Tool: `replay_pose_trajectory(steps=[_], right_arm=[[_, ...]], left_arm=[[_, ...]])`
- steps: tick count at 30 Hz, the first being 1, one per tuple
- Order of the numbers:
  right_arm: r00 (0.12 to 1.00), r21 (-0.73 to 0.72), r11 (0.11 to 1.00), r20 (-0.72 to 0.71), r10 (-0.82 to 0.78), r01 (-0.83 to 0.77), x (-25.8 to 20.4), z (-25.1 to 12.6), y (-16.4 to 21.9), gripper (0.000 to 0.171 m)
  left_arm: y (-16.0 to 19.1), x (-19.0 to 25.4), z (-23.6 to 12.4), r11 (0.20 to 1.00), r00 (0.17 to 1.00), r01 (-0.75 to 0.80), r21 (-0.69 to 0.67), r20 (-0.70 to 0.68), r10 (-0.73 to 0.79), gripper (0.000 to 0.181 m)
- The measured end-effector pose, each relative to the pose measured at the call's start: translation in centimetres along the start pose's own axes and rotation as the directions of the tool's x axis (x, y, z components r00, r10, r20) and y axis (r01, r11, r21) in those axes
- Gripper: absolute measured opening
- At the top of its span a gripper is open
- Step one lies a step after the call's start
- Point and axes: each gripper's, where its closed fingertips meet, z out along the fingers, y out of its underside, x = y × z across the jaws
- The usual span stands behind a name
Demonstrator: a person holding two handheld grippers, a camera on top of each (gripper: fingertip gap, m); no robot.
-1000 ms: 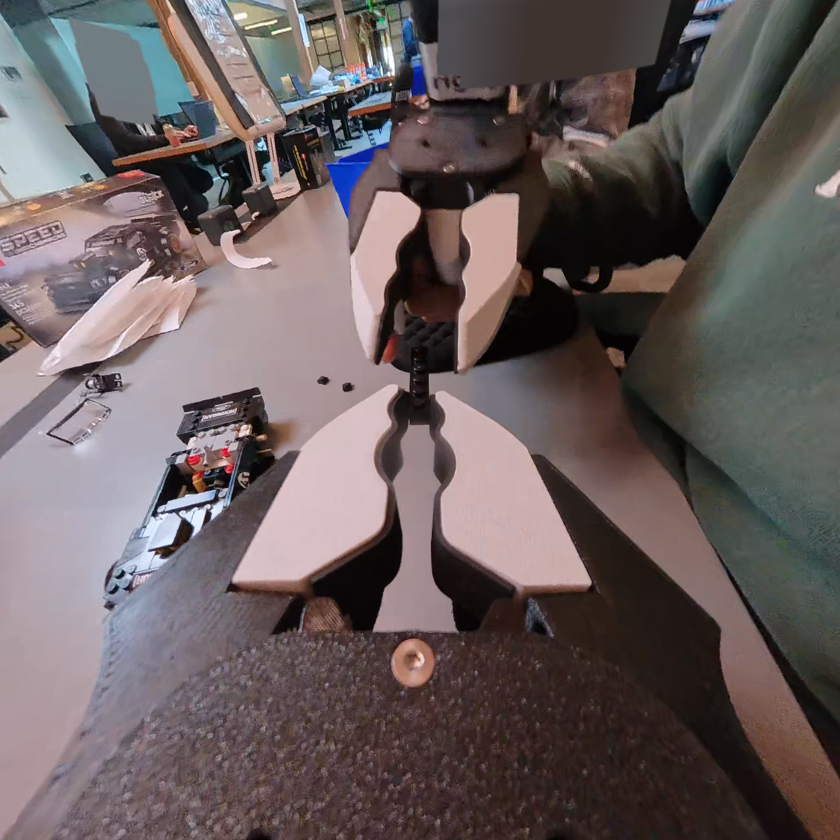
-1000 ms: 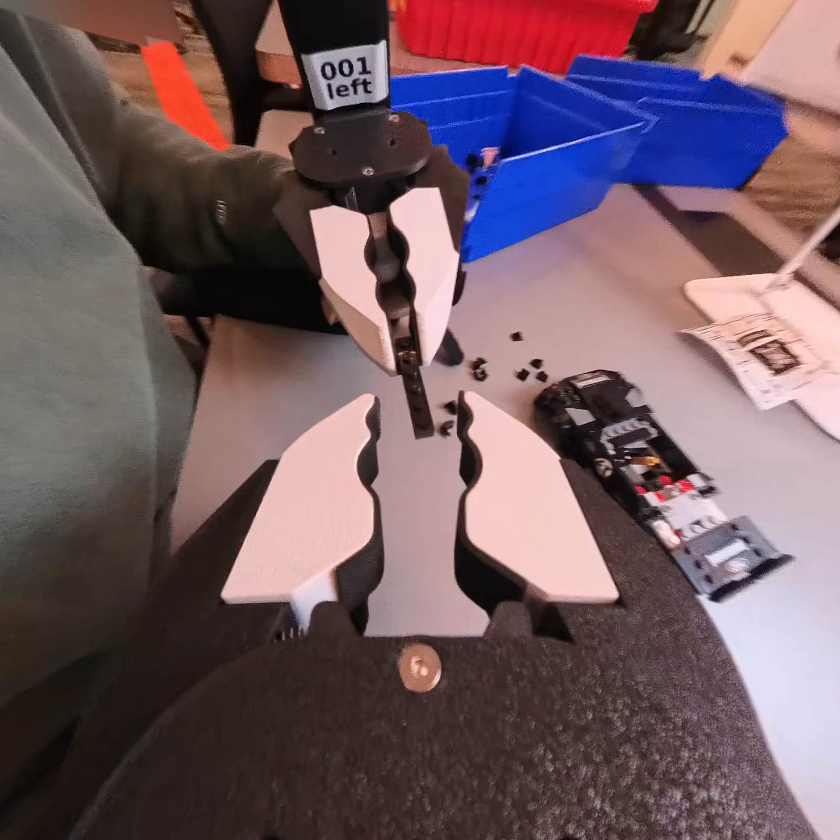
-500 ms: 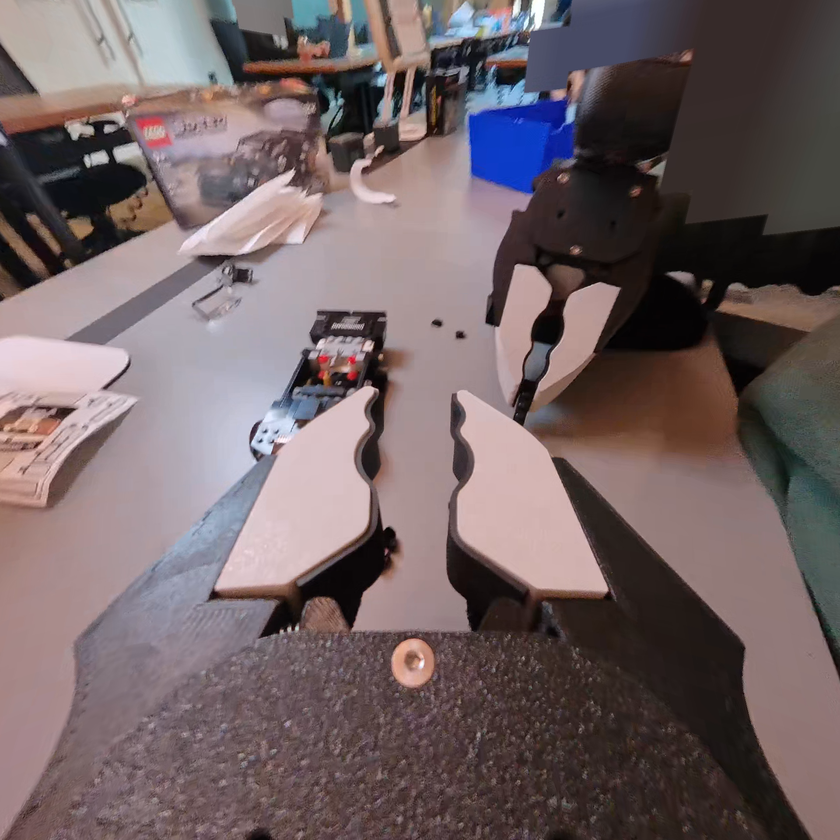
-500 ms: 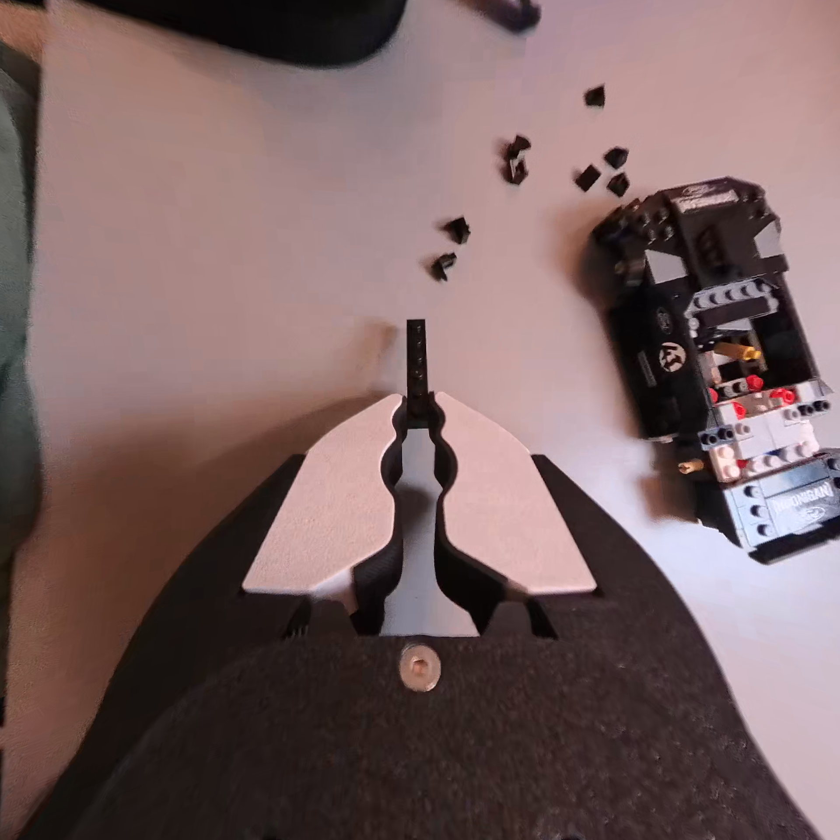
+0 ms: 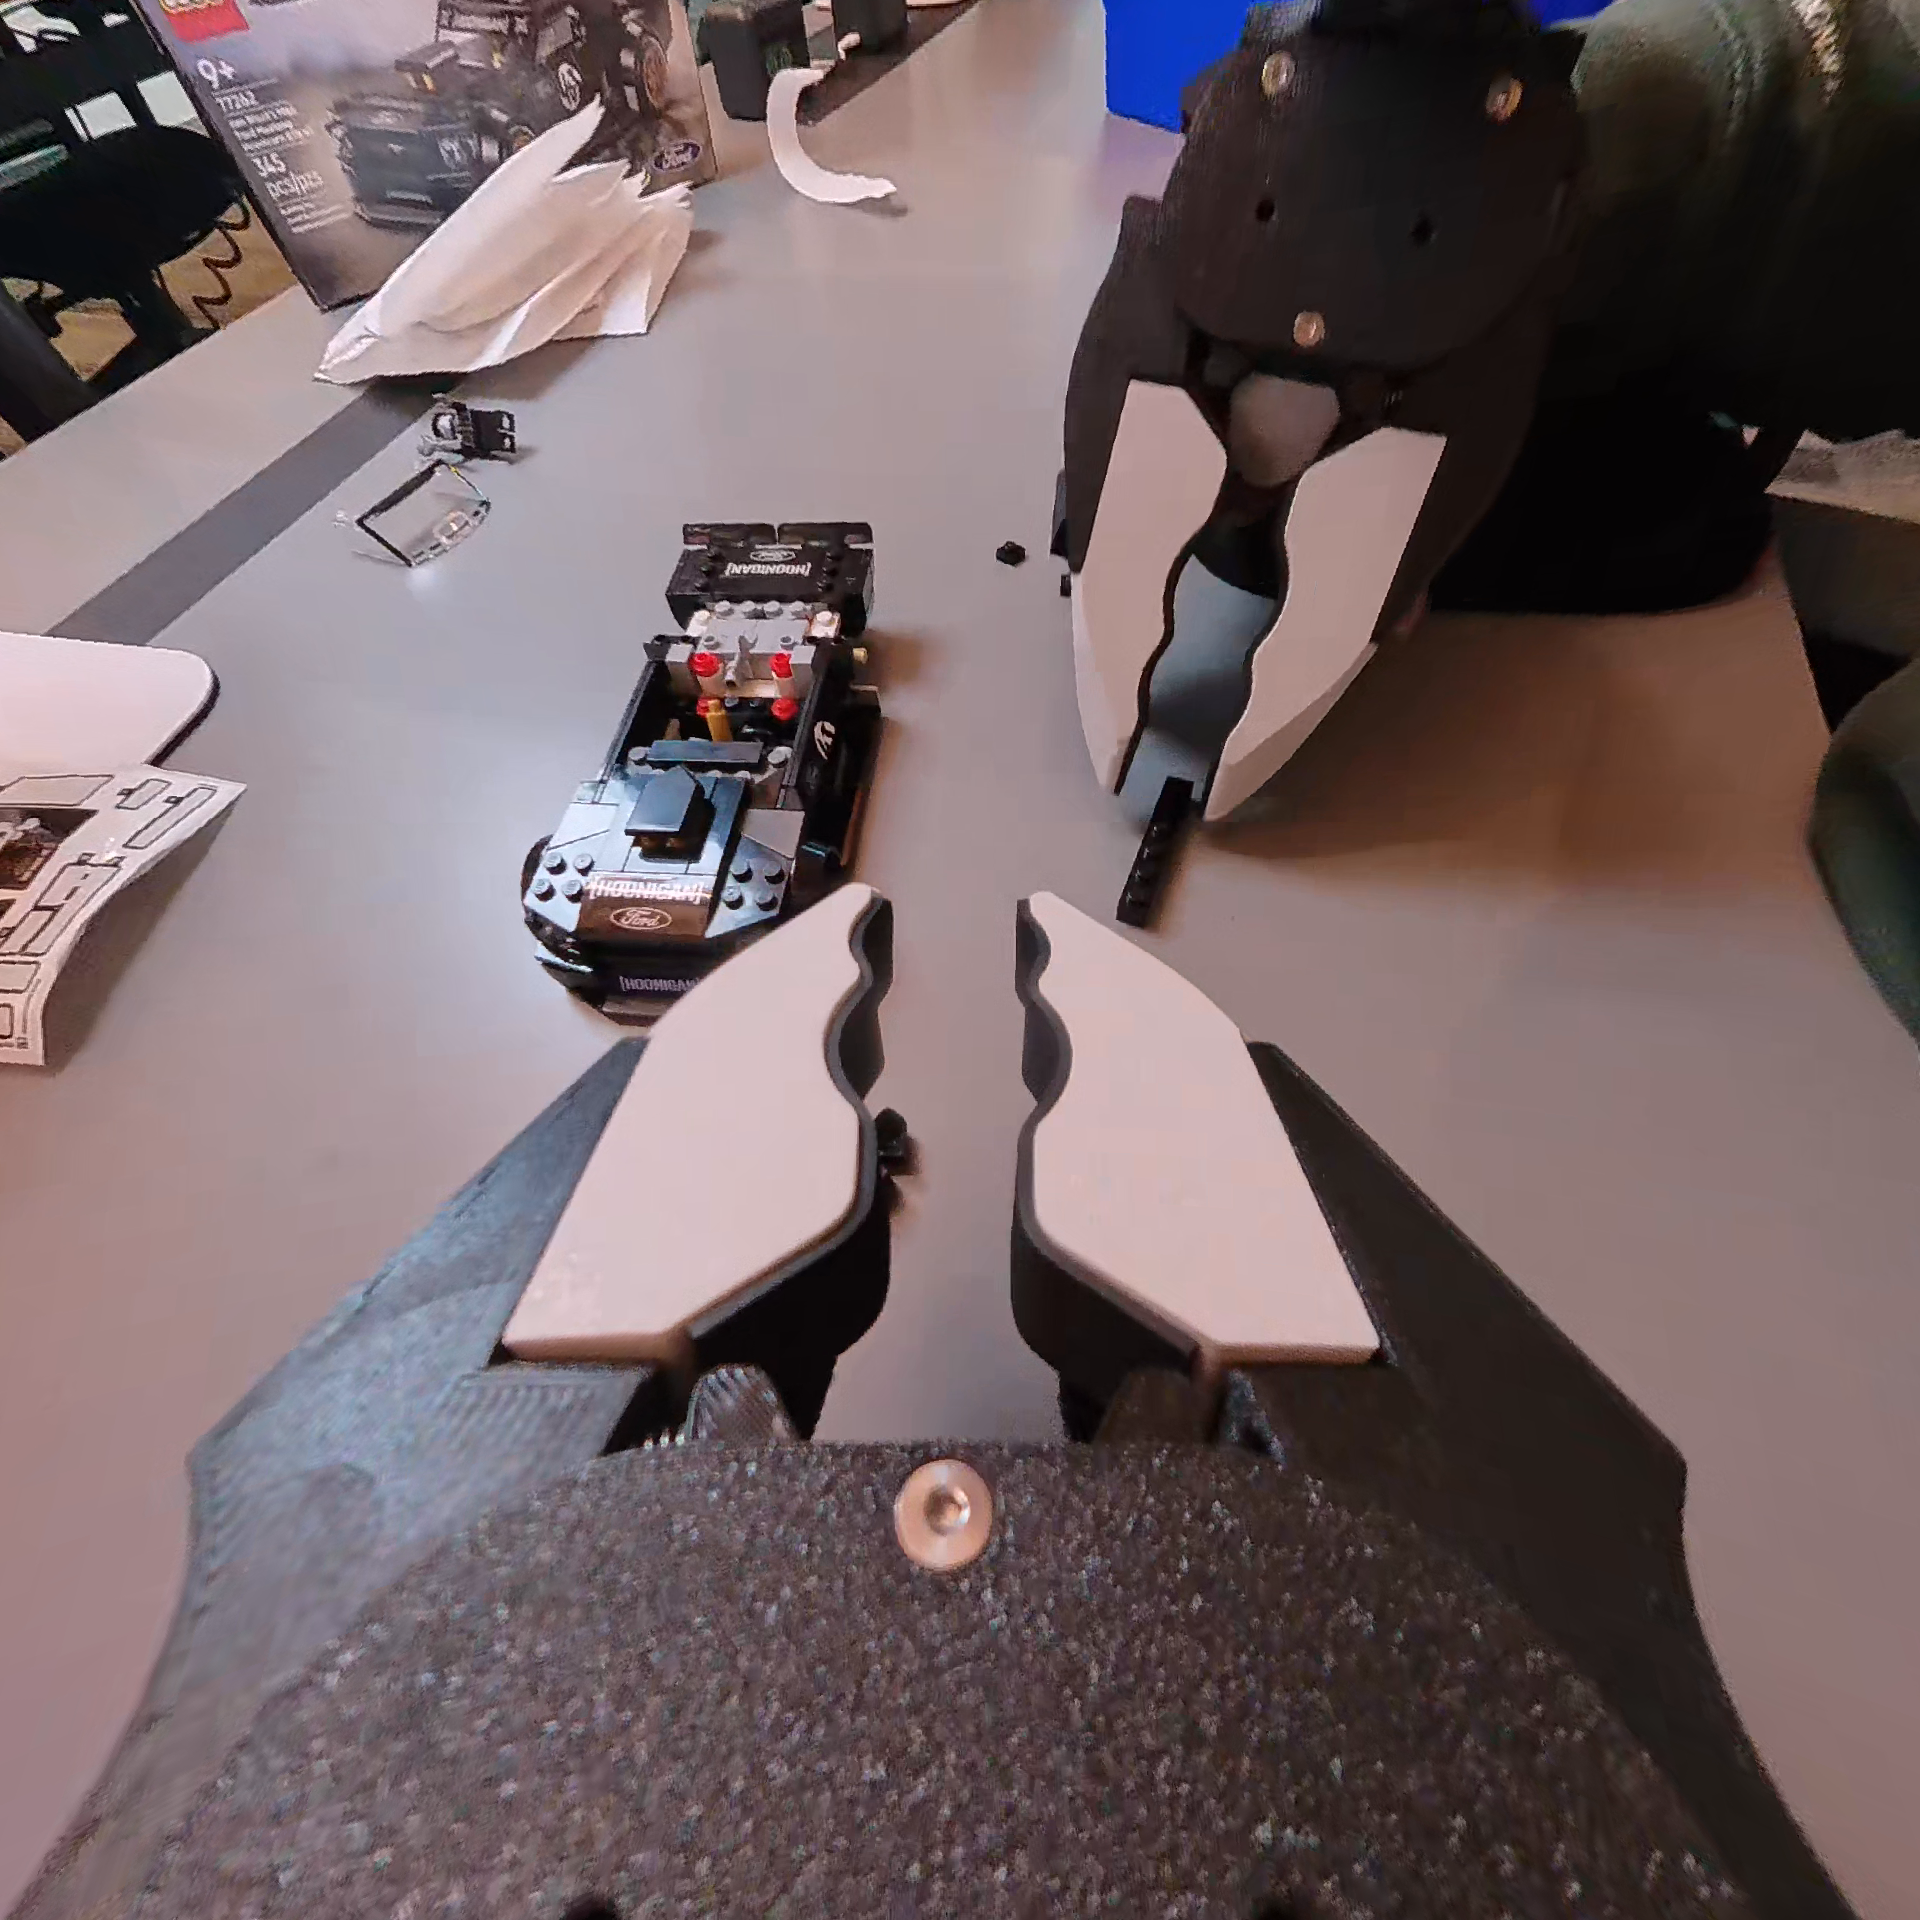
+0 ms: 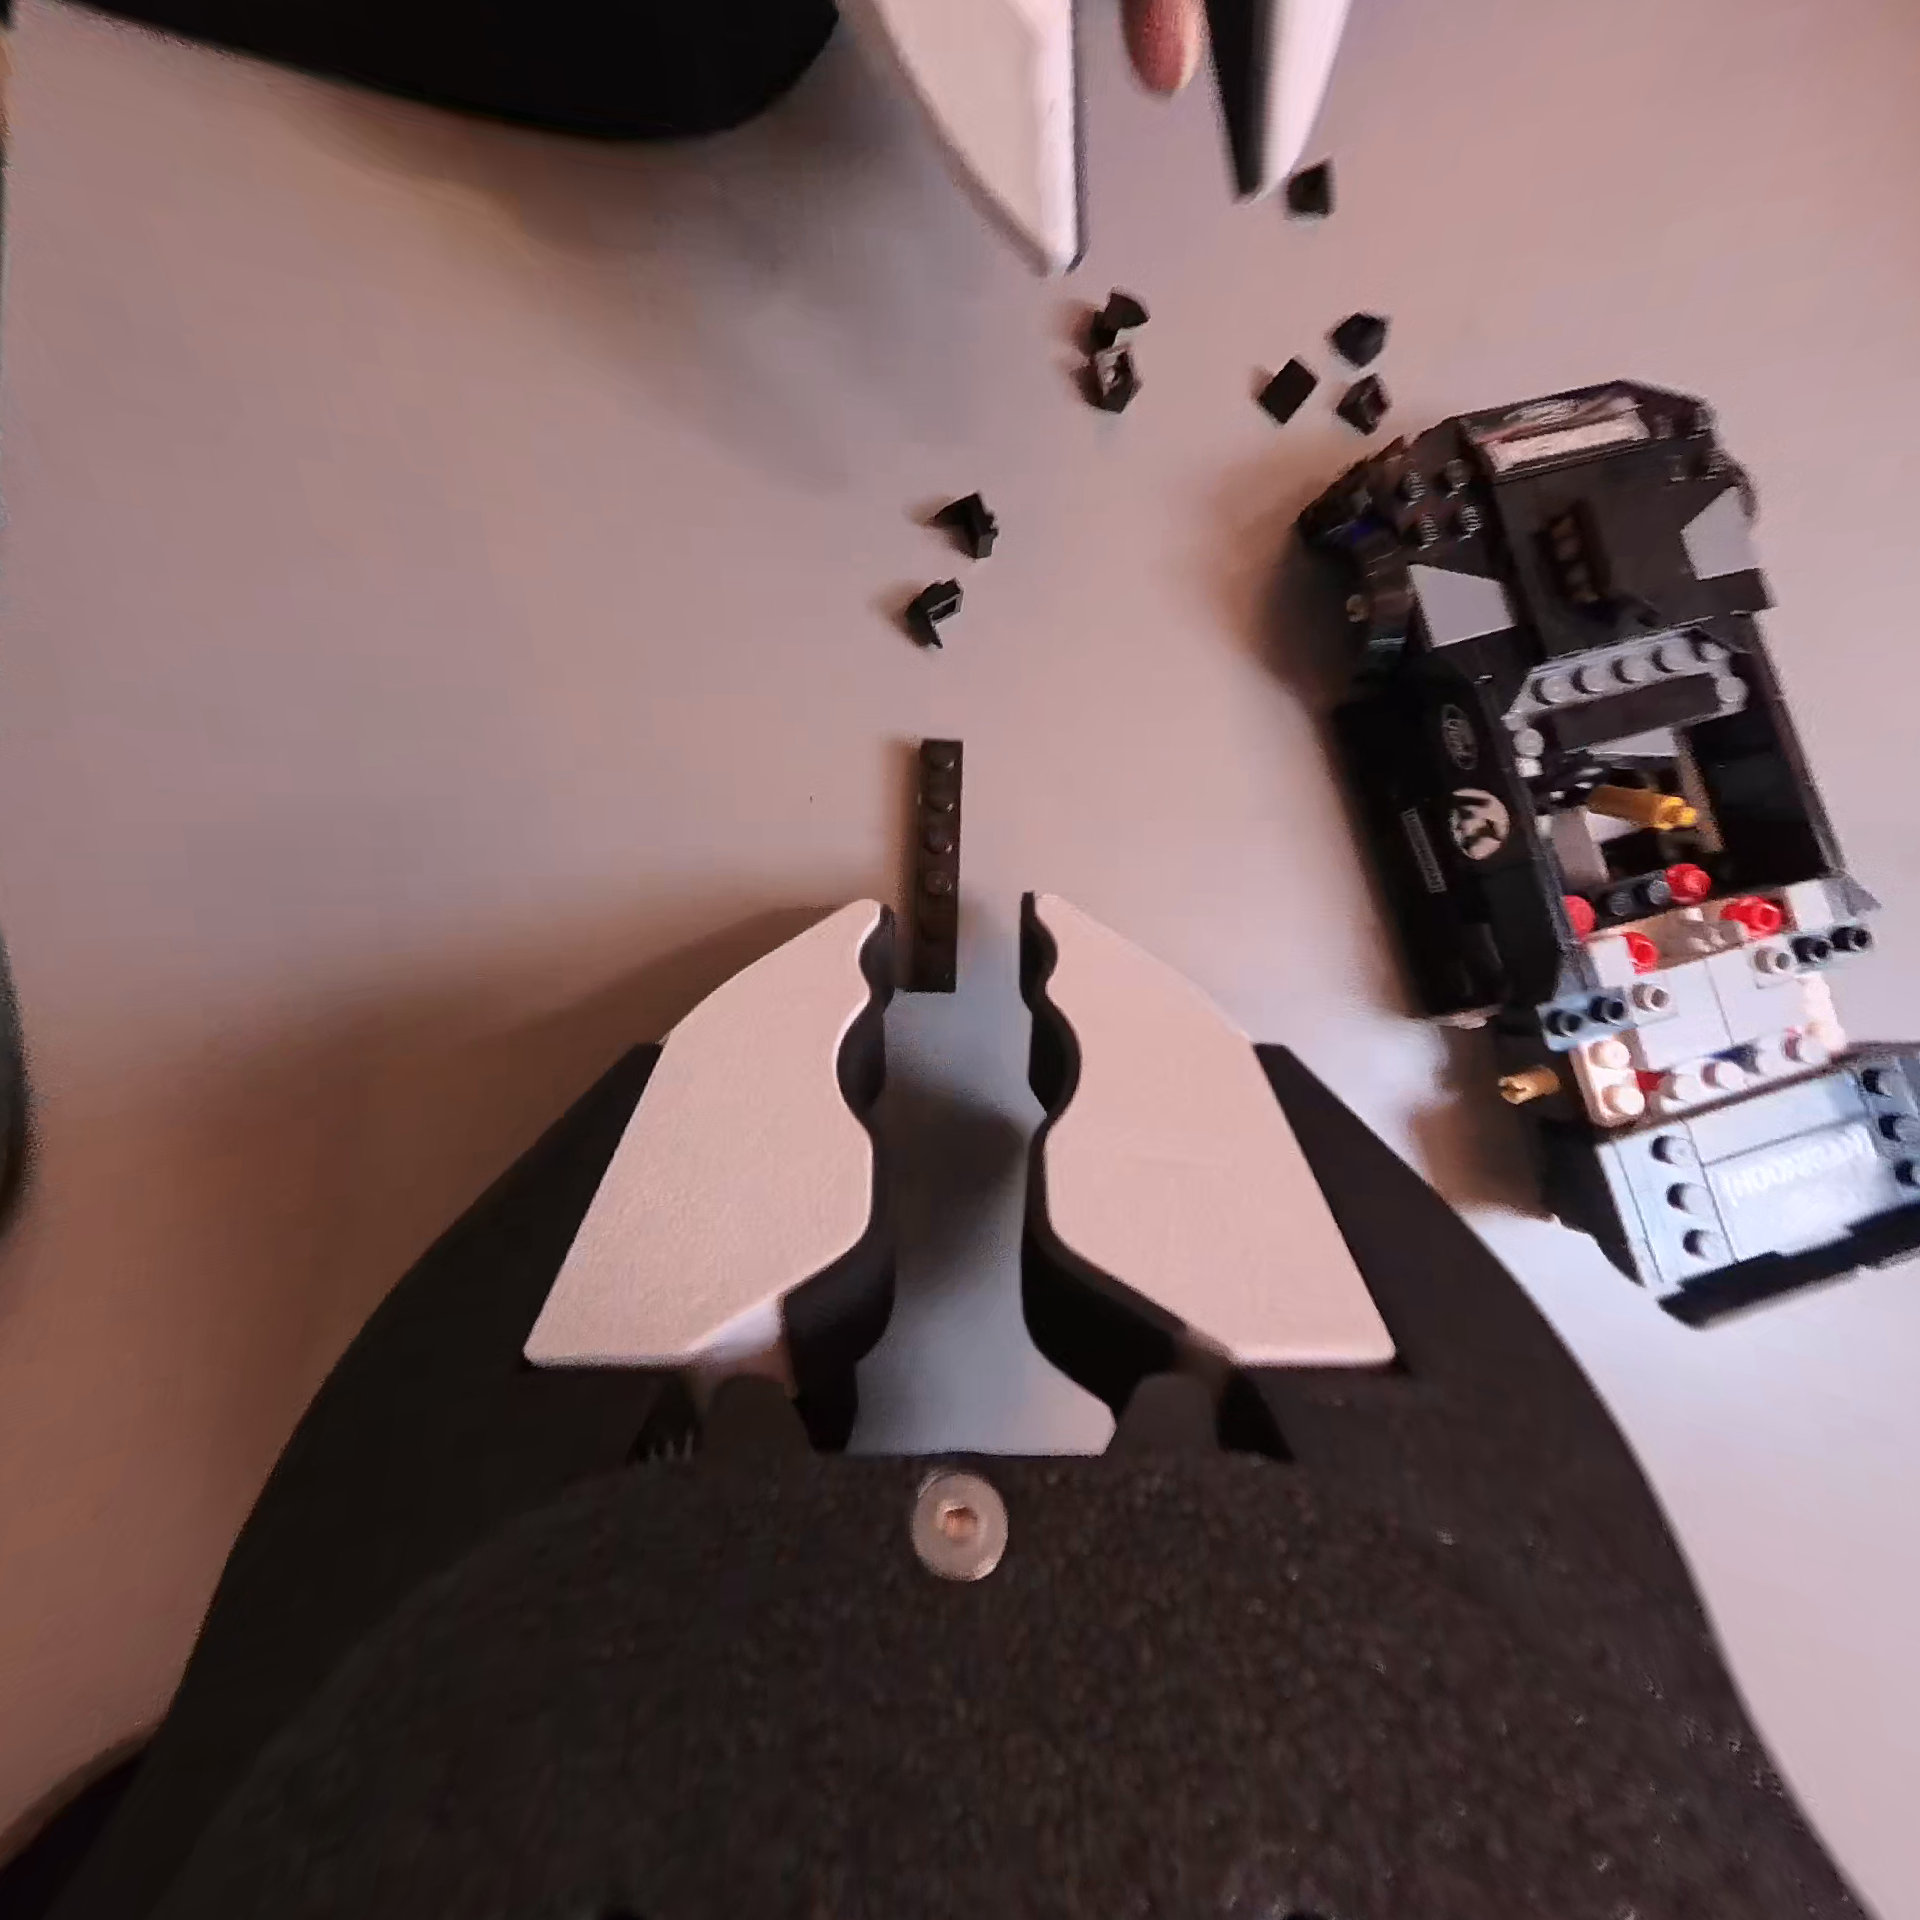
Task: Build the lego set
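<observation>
R fingers: right gripper [image 6: 956,940] w/ fingers apart, tips straddling near end of the strip [image 6: 935,862]; not clamped, gap shows on the R side, L side close or touching, can't tell.
Strip: thin black studded plate, flat on tabletop [image 6: 416,520], studs up.
Axis: runs straight out from R fingers, in line w/ them; far end points to the loose bits [image 6: 1107,353].
L fingers: left gripper [image 5: 951,935] also apart, holding nothing; strip [image 5: 1153,852] sits just ahead, to its R.
Nearer: R, judged; it's already on the strip.
Car [image 6: 1621,831]: part-built, off to R of strip, apart from it.
Next, prob.: re-grip across strip's narrow width.
</observation>
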Motion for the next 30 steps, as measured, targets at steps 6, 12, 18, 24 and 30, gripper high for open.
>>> replay_pose_trajectory(steps=[6,12,18,24,30], right_arm=[[0.99,0.214,0.971,-0.067,0.122,-0.105,0.8,-2.3,-2.5,0.023],[0.995,0.187,0.978,-0.028,0.1,-0.093,-1.1,-0.4,-3.1,0.021],[0.998,0.112,0.992,-0.016,0.066,-0.064,-1.3,1.3,-3.8,0.021],[1.0,0.042,0.999,0.014,0.016,-0.017,-1.6,2.3,-3.9,0.021],[1.0,-0.002,1.0,0.003,0.012,-0.012,-0.5,3.4,-4.5,0.021]], left_arm=[[0.3,-0.2,0.2,1.0,0.999,-0.022,-0.019,0.024,0.023,0.021],[1.2,-1.3,0.4,0.995,0.992,-0.057,-0.082,0.109,0.066,0.01],[0.8,-1.2,0.3,0.994,0.988,-0.08,-0.073,0.127,0.089,0.007],[0.5,-1.4,-0.1,0.992,0.982,-0.104,-0.073,0.149,0.114,0.004],[0.5,-1.4,-0.3,0.989,0.979,-0.122,-0.082,0.154,0.134,0.003]])
